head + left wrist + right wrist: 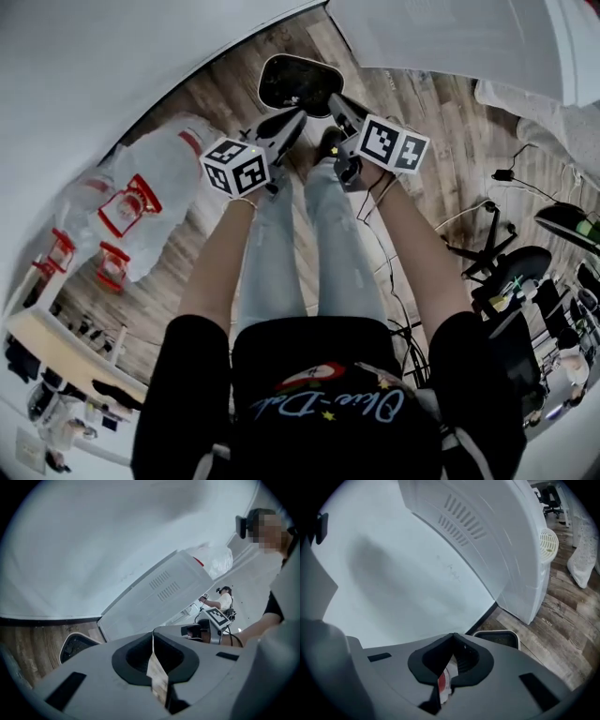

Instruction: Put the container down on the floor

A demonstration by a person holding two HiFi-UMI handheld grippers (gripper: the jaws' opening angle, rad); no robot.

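Right hand-held gripper (452, 635) closed; container (497, 639) just beyond.

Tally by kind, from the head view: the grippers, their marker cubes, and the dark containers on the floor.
Grippers: 2 (left gripper, right gripper)
Marker cubes: 2 (left cube, right cube)
Dark containers: 1 (container)
Total: 5
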